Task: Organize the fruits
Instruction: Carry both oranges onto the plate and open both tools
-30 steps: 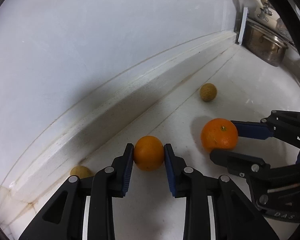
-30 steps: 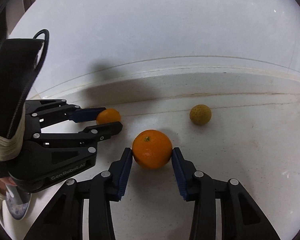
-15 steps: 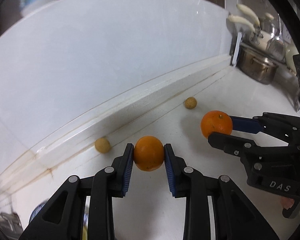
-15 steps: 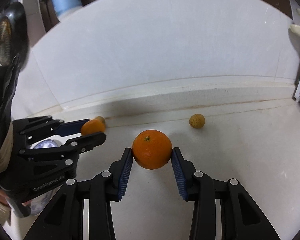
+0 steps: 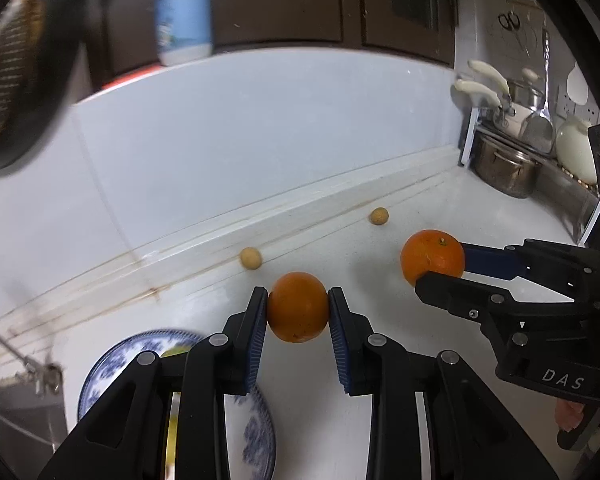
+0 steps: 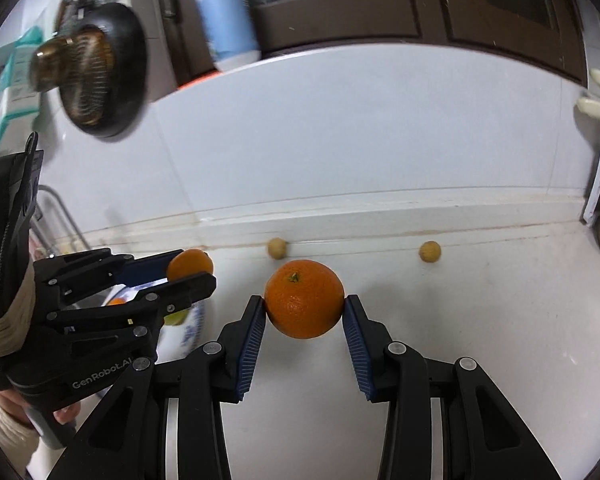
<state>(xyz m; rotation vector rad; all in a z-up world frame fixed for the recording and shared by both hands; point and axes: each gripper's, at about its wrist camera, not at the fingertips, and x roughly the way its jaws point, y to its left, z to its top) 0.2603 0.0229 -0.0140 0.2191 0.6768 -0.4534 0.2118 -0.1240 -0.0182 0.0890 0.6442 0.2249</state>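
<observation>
My left gripper [image 5: 298,306] is shut on a small orange [image 5: 298,307], held in the air above the white counter; it shows from the side as the small orange [image 6: 190,264] in the left gripper [image 6: 188,276]. My right gripper [image 6: 304,308] is shut on a larger orange [image 6: 304,299] with a green stem; the left wrist view has that larger orange [image 5: 433,258] in the right gripper [image 5: 436,266] on the right. Two small tan round fruits [image 5: 251,258] [image 5: 379,216] lie on the counter by the wall. A blue-patterned plate [image 5: 108,364] with yellow-green fruit sits below my left gripper.
A white backsplash [image 5: 260,128] bounds the counter at the back. A steel pot [image 5: 504,168] and utensil rack stand at the far right. A dark pan [image 6: 100,68] and a blue-white bottle [image 6: 228,20] are up on the left, with dark cabinets above. A metal rack [image 5: 16,360] is at the left.
Both grippers have risen and drawn back from the wall, each lifting its orange off the counter. The plate, bottle, pan and cabinets have come into view.
</observation>
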